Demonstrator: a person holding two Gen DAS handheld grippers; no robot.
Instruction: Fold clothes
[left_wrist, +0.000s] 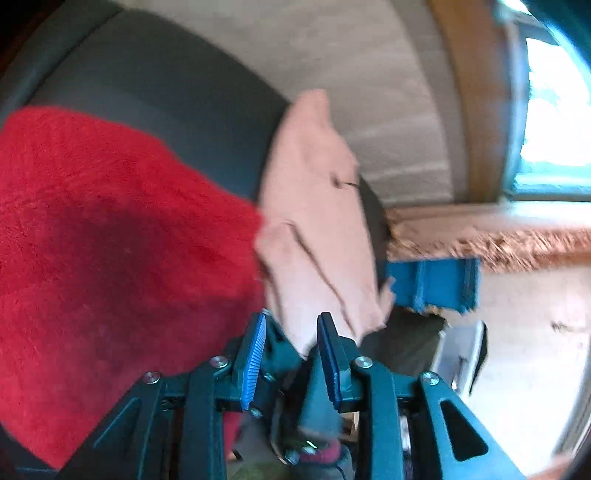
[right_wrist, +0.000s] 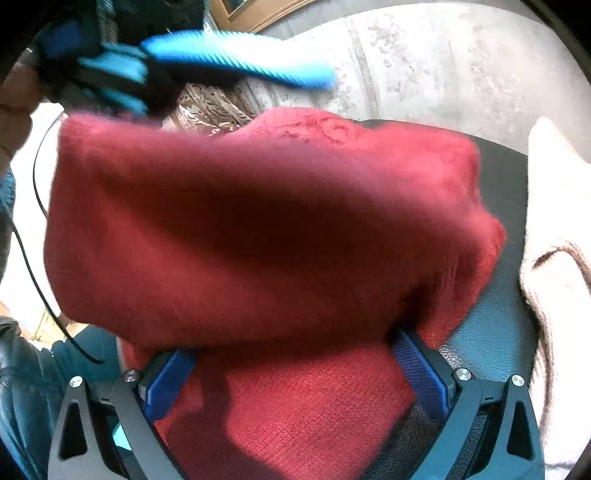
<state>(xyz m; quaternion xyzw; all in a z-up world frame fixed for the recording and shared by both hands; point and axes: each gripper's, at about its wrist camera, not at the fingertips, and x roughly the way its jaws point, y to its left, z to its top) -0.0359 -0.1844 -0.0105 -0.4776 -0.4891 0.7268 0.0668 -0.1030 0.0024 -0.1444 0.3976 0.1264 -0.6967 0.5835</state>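
Observation:
A fuzzy red sweater (right_wrist: 266, 229) lies on a dark leather surface (right_wrist: 484, 343), with its upper layer folded over and blurred. My right gripper (right_wrist: 291, 343) is open, its blue pads (right_wrist: 417, 373) spread wide on either side of the sweater's near edge. A pale pink garment (right_wrist: 554, 251) lies to the right of the sweater. In the left wrist view the red sweater (left_wrist: 110, 240) fills the left and the pink garment (left_wrist: 314, 229) stands crumpled in the middle. My left gripper (left_wrist: 293, 317) is open, and the pink garment's lower corner shows just past its fingertips. The left gripper (right_wrist: 177, 62) also appears blurred at top left in the right wrist view.
A patterned pale rug (right_wrist: 443, 62) covers the floor beyond the dark surface (left_wrist: 166, 92). A fringed rug edge (left_wrist: 498, 247), a wooden frame (left_wrist: 476, 110) and a bright window (left_wrist: 554, 110) lie to the right. A blue ribbed piece (left_wrist: 432, 284) shows past the pink garment. A black cable (right_wrist: 40, 258) hangs at left.

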